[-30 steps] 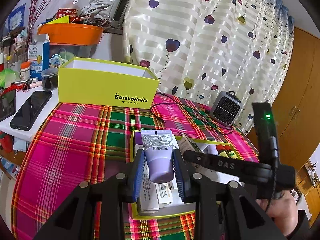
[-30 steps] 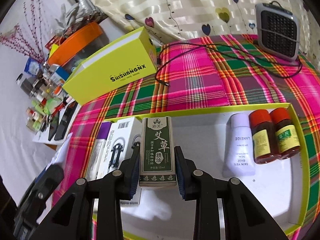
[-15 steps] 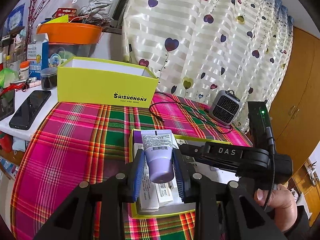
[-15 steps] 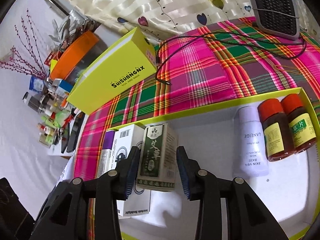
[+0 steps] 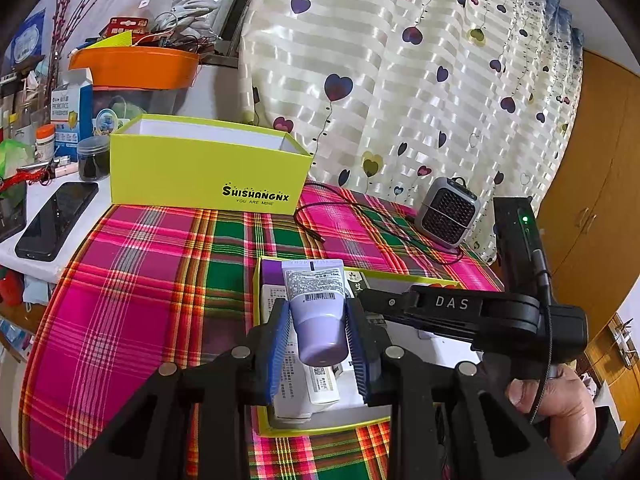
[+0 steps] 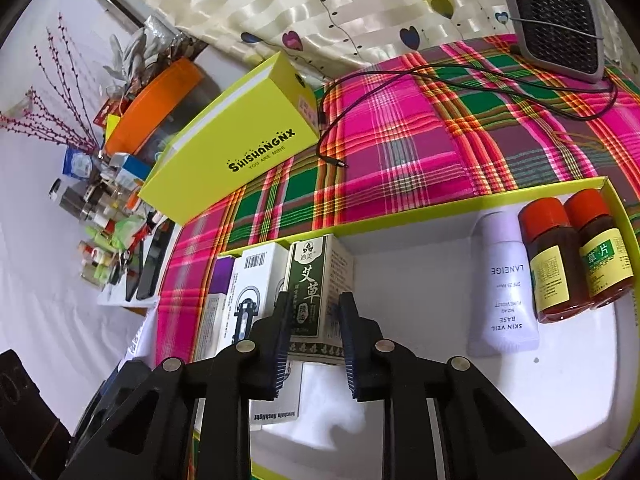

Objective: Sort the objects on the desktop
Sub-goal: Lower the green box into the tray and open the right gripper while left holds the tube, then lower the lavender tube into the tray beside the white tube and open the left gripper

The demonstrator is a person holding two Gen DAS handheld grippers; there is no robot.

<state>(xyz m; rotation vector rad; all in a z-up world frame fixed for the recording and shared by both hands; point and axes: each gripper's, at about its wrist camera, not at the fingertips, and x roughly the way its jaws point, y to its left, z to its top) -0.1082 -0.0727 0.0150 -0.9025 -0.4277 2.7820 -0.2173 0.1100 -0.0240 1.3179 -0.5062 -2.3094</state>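
Note:
My left gripper (image 5: 318,308) is shut on a lilac tube (image 5: 316,308), cap toward me, held above the left end of the shallow yellow-green tray (image 5: 256,360). In the right wrist view, a green herbal-oil box (image 6: 316,276) lies in the tray (image 6: 400,210) beside a white flashlight box (image 6: 252,280). My right gripper (image 6: 314,300) hovers just over the box's near end. Its jaws are closing, with a gap still between the pads and nothing pressed between them. A white Laneige tube (image 6: 504,288) and two brown bottles with orange caps (image 6: 552,256) lie at the tray's right end.
A tall yellow box (image 5: 200,168) stands open at the back of the plaid tablecloth. A small grey heater (image 5: 448,216) and its black cable (image 5: 320,236) are at the back right. A phone (image 5: 56,220) and clutter fill the white shelf on the left. A hand (image 5: 552,392) holds the right gripper.
The right gripper let go of the green box, which now lies in the tray beside the white box. Its jaws spread, then narrowed. The left gripper and its tube have not moved.

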